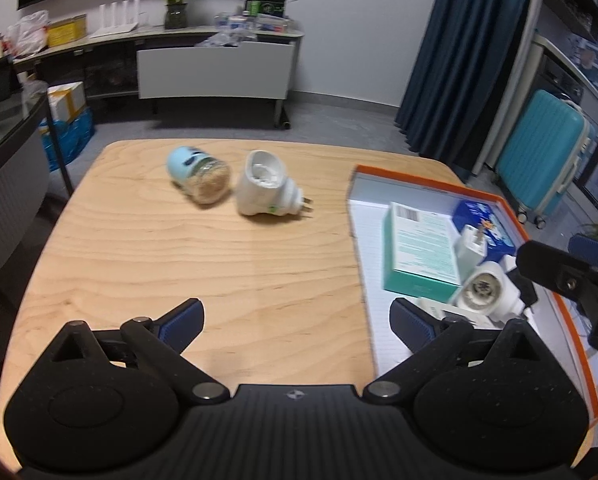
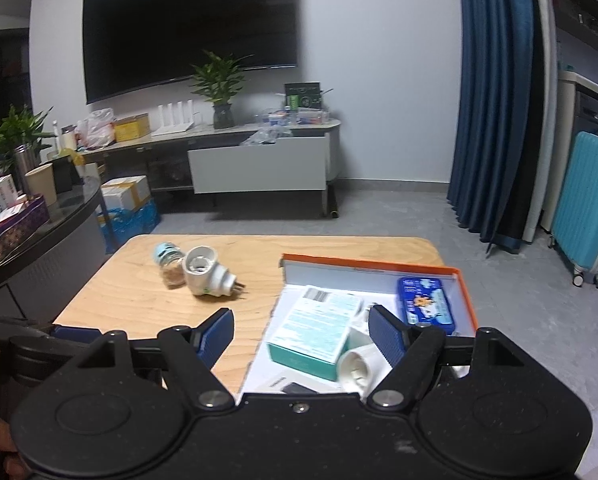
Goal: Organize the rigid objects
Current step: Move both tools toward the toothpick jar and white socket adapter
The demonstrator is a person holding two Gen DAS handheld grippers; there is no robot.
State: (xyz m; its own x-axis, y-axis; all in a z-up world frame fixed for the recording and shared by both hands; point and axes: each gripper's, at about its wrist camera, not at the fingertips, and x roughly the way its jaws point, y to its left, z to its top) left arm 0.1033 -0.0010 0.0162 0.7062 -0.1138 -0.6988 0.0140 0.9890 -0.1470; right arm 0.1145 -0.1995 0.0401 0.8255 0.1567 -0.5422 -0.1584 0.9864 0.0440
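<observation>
My left gripper (image 1: 295,320) hangs with jaws wide apart and empty over the wooden worktop (image 1: 159,272), short of the two items not yet boxed. My right gripper (image 2: 301,330), likewise spread and empty, hovers at the orange-rimmed box (image 2: 465,292). The sensible next pick looks like the white plug-in socket adapter (image 1: 265,188), lying on its side just beside the tipped glass jar (image 1: 201,176); I would close across its rounded body, clear of the metal prongs. The jar has a pale blue lid and tan contents.
</observation>
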